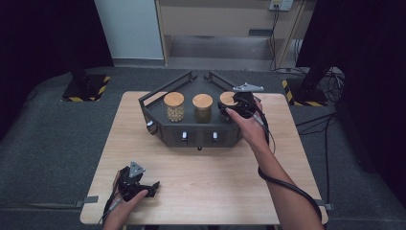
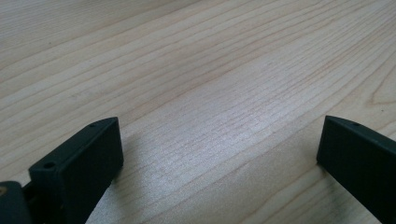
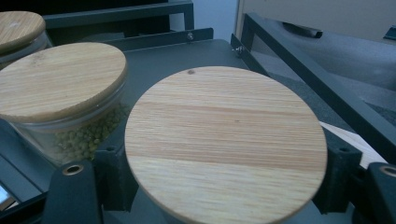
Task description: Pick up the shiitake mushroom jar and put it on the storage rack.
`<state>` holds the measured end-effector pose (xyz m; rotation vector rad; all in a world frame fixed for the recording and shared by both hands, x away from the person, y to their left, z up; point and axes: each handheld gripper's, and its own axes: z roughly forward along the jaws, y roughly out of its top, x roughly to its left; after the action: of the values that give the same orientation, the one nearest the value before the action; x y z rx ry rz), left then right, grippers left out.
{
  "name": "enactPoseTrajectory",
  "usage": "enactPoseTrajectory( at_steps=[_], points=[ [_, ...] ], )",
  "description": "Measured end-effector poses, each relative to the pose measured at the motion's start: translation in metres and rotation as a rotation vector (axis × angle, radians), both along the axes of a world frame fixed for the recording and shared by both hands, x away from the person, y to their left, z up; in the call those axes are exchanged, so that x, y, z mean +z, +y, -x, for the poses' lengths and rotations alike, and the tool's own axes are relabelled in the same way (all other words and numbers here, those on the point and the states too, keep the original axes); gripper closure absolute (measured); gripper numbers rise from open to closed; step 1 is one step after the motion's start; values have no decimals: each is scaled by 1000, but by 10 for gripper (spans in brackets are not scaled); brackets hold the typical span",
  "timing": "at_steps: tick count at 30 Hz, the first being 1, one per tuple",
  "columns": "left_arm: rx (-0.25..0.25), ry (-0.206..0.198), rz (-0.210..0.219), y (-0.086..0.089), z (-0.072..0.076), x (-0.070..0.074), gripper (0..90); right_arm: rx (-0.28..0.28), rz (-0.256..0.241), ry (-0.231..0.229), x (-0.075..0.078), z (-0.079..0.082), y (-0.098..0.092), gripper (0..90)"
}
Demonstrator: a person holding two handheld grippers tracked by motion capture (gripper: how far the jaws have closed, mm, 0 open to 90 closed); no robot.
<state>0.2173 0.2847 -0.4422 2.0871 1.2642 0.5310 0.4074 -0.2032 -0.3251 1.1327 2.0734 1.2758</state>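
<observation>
Three lidded jars on tray (image 1: 158, 103): left jar (image 1: 174, 107) pale beans, middle jar (image 1: 202, 108) green peas. Right gripper (image 3: 219, 186) clamps right jar (image 3: 224, 140), contents hidden. Left gripper (image 2: 219, 154) spread over tabletop (image 2: 210, 70).

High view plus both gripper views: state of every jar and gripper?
Left jar: upright on the dark tray, wooden lid on.
Middle jar: upright, lid on, green peas inside.
Right jar: upright, lid on, right gripper jaws around it.
Left gripper: open, empty, over the wooden table.

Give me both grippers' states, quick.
Left gripper: open, empty, over the table.
Right gripper: jaws around the right jar; grip cannot be told.
</observation>
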Motion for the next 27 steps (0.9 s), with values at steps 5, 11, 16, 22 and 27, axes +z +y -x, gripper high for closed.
enactPoseTrajectory(
  at_steps=[5, 11, 16, 22, 27],
  points=[
    [1, -1, 1, 0, 0, 0, 0, -2, -6, 5, -1, -1, -1, 255],
    [-1, 0, -1, 0, 0, 0, 0, -3, -17, 9, -4, -1, -2, 255],
    [-1, 0, -1, 0, 0, 0, 0, 0, -29, 7, -7, -2, -4, 255],
    [0, 0, 0, 0, 0, 0, 0, 3, -27, 0, -8, -1, -4, 254],
    [-1, 0, -1, 0, 0, 0, 0, 1, -27, -6, -10, 0, -3, 254]
  ],
)
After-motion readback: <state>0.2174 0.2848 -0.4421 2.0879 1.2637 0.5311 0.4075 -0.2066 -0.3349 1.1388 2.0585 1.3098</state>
